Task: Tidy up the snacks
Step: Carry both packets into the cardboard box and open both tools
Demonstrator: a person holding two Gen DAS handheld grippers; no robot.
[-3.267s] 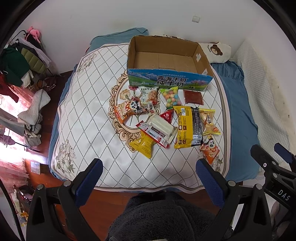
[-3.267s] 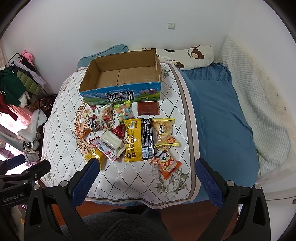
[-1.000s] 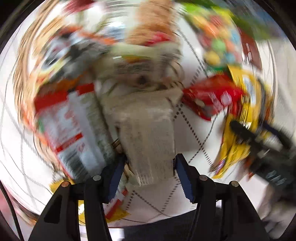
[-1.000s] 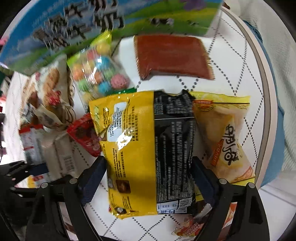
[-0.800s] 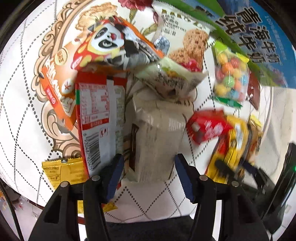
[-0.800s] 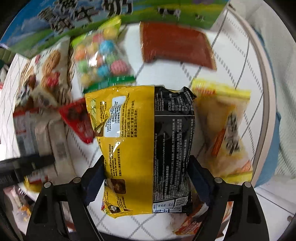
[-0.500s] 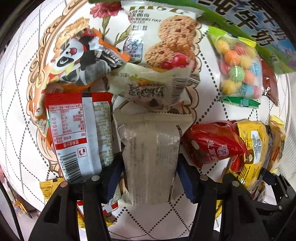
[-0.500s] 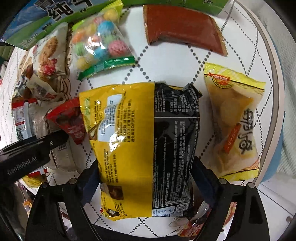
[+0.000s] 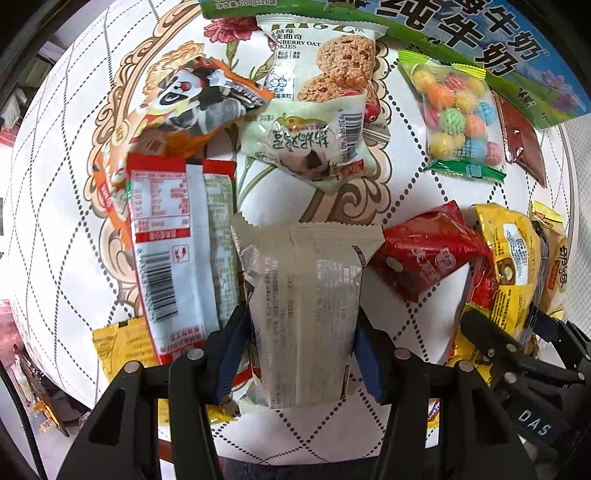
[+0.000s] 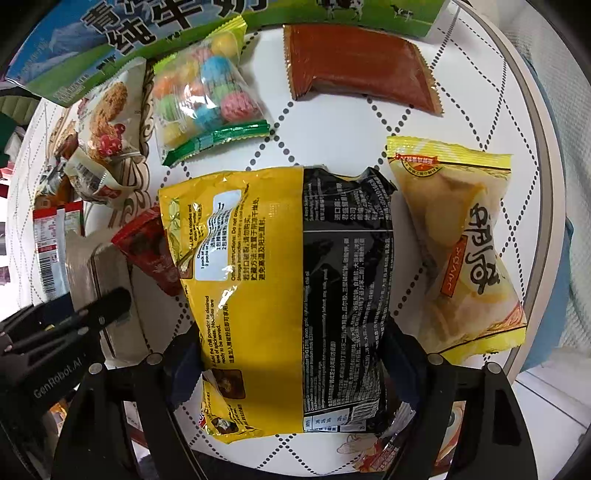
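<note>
My left gripper (image 9: 300, 343) is shut on a beige wafer packet (image 9: 303, 295), its blue pads pressing both long sides; the packet lies on the quilted bed cover. My right gripper (image 10: 291, 363) is shut on a big yellow-and-black noodle bag (image 10: 280, 280), fingers squeezing its lower sides. The blue-green milk carton box (image 9: 461, 33) stands at the far edge; it also shows in the right wrist view (image 10: 147, 26). The right gripper body shows at the right of the left wrist view (image 9: 517, 354).
Around the left: red-white packet (image 9: 177, 251), panda snack bag (image 9: 184, 107), oat cookie bag (image 9: 325, 62), small green-white pouch (image 9: 310, 144), red packet (image 9: 424, 254), candy ball bag (image 9: 458, 122). Around the right: brown pouch (image 10: 358, 70), yellow pastry pack (image 10: 465, 254). The bed edge is at the right.
Both grippers came down from above the bed to the snacks. The left closed on the beige packet, the right on the yellow-black bag. Little has moved in the last half second.
</note>
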